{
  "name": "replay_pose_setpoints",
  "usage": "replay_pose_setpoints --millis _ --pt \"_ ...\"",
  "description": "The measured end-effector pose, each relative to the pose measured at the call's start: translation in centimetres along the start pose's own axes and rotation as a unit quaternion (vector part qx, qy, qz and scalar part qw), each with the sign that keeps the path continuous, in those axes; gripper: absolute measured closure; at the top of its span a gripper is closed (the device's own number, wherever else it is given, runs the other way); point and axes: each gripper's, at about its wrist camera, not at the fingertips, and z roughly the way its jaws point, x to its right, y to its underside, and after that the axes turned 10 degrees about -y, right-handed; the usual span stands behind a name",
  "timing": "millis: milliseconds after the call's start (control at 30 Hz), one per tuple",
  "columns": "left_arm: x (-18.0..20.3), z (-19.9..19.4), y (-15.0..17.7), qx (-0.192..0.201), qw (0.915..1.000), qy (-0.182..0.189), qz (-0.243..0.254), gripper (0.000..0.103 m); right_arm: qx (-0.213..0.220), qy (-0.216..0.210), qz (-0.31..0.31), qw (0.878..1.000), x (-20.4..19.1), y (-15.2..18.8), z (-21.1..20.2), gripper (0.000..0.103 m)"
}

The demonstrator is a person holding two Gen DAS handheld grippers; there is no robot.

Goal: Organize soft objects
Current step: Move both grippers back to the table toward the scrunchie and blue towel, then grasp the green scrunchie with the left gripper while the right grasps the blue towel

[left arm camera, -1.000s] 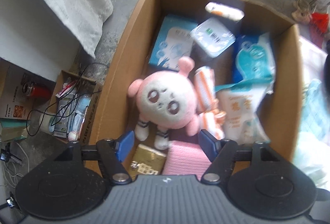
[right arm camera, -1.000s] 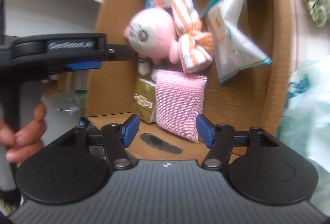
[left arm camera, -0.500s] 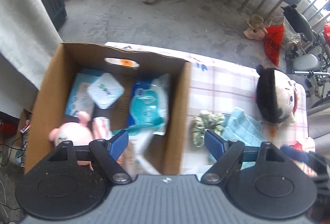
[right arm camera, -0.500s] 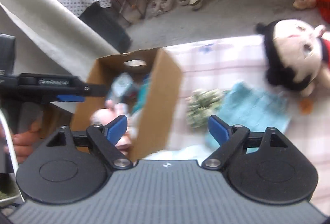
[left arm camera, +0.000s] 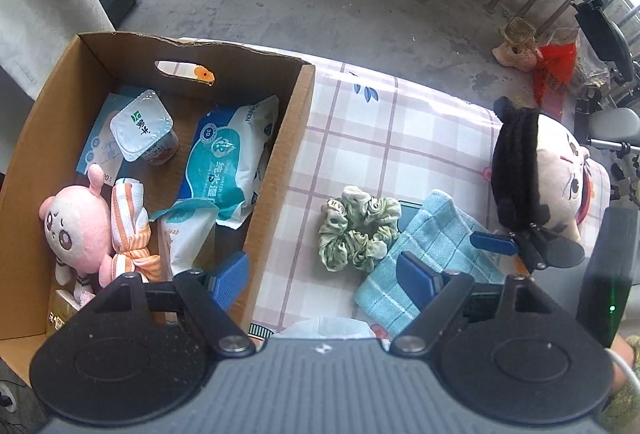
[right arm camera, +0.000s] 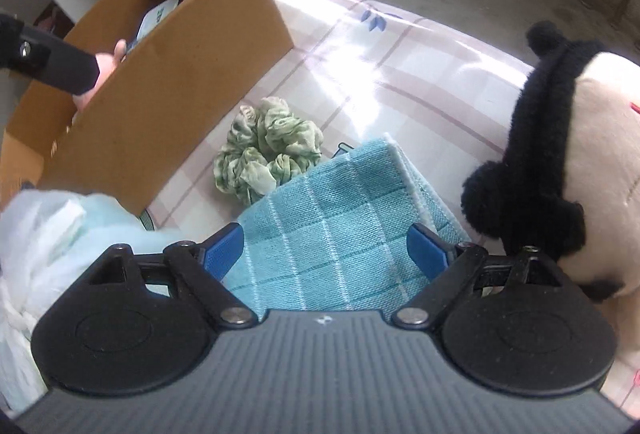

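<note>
The left wrist camera looks down from high above the cardboard box and the table. The right wrist camera sits lower and nearer, just over the blue towel. Both views share the green scrunchie.

I can read only a little. In the middle left, the blue and white wipes pack shows the number "30" in a small circle. The other words are too small or blurry for me.
</note>
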Motion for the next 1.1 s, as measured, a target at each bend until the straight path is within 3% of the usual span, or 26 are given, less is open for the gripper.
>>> replay_pose_setpoints --millis 167,333,433,500,567,667,800,933,1100 --pt "0.6 0.4 0.2 -0.008 0.9999 -0.008 -0.001 0.021 -0.052 0.002 -0.058 0.997 -0.1 0.7 2.6 0.002" --pt "1.3 0.6 -0.1 -0.014 0.9998 -0.007 0.012 0.021 -0.054 0.039 -0.112 0.991 -1.6 2.1 2.7 0.004" --pt "2.0 0.7 -0.4 -0.018 0.9995 -0.006 0.024 0.021 -0.043 0.043 -0.101 0.993 -1.4 2.0 2.1 0.018" --pt "2.6 1.0 -0.5 -0.020 0.9993 -0.006 0.032 0.021 -0.031 0.046 -0.088 0.995 -1.0 2.0 1.3 0.036" --pt "3.3 1.3 -0.7 -0.021 0.9989 -0.006 0.042 0.021 -0.020 0.054 -0.075 0.996 -0.3 2.0 0.5 0.068" --pt "4.6 2.0 -0.9 -0.024 0.9979 -0.005 0.059 0.022 -0.010 0.048 -0.034 0.998 1.2 2.3 -0.5 0.085" --pt "6.6 3.0 -1.0 -0.030 0.9963 -0.004 0.081 0.028 0.008 0.017 0.048 0.999 3.1 3.5 -3.0 0.087" --pt "8.8 4.8 -1.0 -0.034 0.9938 -0.026 0.102 0.039 0.021 0.014 0.122 0.992 4.6 6.6 -6.0 0.088" --pt "11.1 8.4 -1.4 -0.049 0.9889 -0.070 0.122 0.038 0.013 -0.002 0.190 0.982 6.0 10.7 -6.8 0.088"
